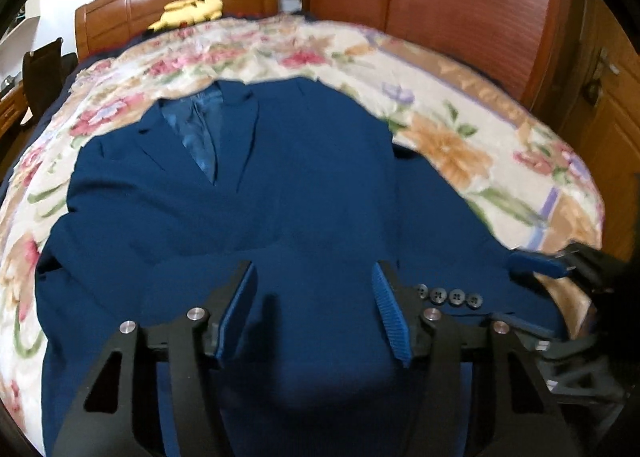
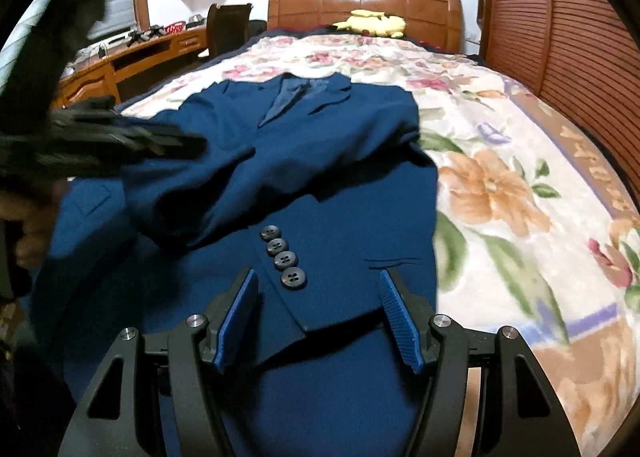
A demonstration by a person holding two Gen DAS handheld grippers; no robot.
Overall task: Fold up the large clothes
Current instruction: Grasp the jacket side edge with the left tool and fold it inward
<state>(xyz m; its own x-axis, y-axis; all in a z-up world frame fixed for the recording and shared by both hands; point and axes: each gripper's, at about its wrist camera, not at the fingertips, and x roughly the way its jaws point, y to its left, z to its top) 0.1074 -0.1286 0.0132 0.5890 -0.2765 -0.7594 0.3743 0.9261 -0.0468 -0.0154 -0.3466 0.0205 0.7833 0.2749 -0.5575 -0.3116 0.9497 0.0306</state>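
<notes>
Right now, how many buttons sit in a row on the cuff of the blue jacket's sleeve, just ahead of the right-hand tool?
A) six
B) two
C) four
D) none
C: the right wrist view shows four dark buttons in a row on the sleeve cuff of the blue jacket, which lies on the floral bedspread ahead of the right gripper, whose jaws stand apart.

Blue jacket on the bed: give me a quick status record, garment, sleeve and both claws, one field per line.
garment: blue jacket, front up, collar toward the headboard
surface: floral blanket
sleeve: one sleeve folded across the chest
cuff buttons: four in a row ahead of the right claw
left claw: open, over the lower jacket, holding nothing
right claw: open, over the cuff, holding nothing
other: yellow plush by the headboard
</notes>
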